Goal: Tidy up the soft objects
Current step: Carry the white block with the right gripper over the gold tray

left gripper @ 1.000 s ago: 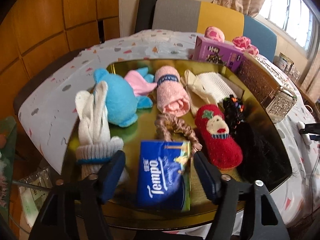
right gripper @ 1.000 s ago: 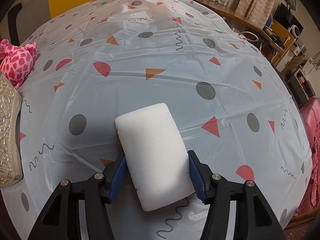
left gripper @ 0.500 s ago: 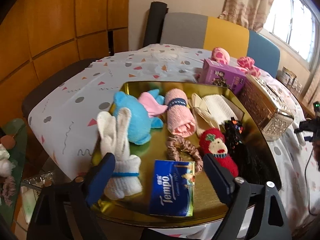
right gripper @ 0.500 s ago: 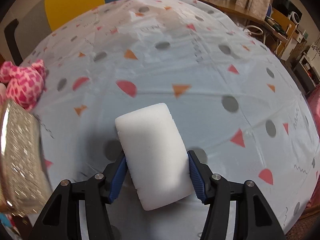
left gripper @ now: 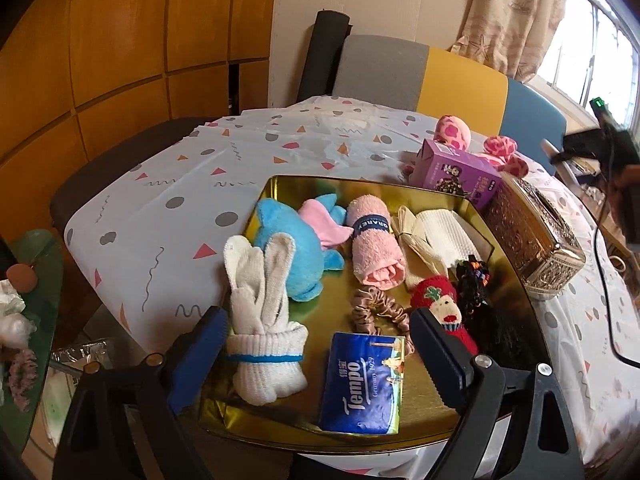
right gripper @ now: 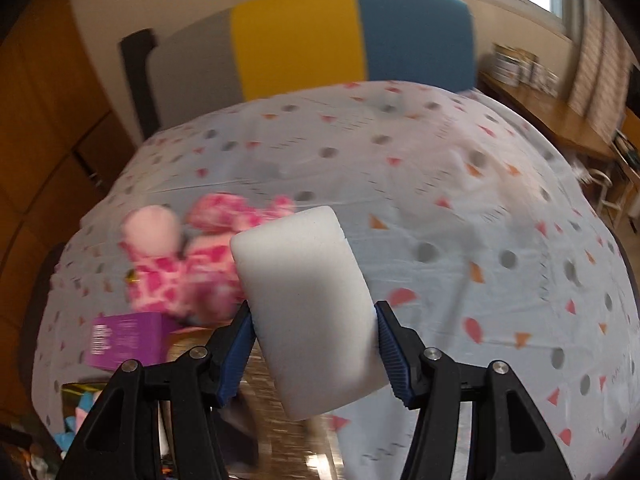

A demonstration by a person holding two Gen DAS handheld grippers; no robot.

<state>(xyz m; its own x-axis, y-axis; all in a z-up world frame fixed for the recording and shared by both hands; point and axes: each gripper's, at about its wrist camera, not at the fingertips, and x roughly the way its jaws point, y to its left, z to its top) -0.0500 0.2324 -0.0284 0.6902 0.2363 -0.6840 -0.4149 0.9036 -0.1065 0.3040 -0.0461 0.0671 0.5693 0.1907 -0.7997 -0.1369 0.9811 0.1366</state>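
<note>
A gold tray [left gripper: 280, 184] holds a blue Tempo tissue pack [left gripper: 362, 384], a bundle of white socks [left gripper: 260, 320], a blue plush [left gripper: 288, 248], a rolled pink towel [left gripper: 374, 244], a scrunchie [left gripper: 376, 312], a red sock toy [left gripper: 444, 308] and black hair ties [left gripper: 472, 280]. My left gripper [left gripper: 316, 320] hangs open above the tray's near edge, and its pads touch nothing. My right gripper [right gripper: 314, 312] is shut on a white sponge block [right gripper: 304, 288], held in the air over the patterned tablecloth [right gripper: 460, 200]. A pink spotted plush [right gripper: 192, 264] lies on the cloth behind the sponge.
A purple box [left gripper: 456, 176] and an ornate metal box [left gripper: 536, 236] stand along the tray's far right side. A grey, yellow and blue chair back [left gripper: 440, 80] is behind the table. A cable [left gripper: 604, 280] hangs at the right. The right wrist view is blurred.
My left gripper's jaws widened and it rose back from the tissue pack. My right gripper lifted the sponge and swung left, bringing the pink plush and purple box into view.
</note>
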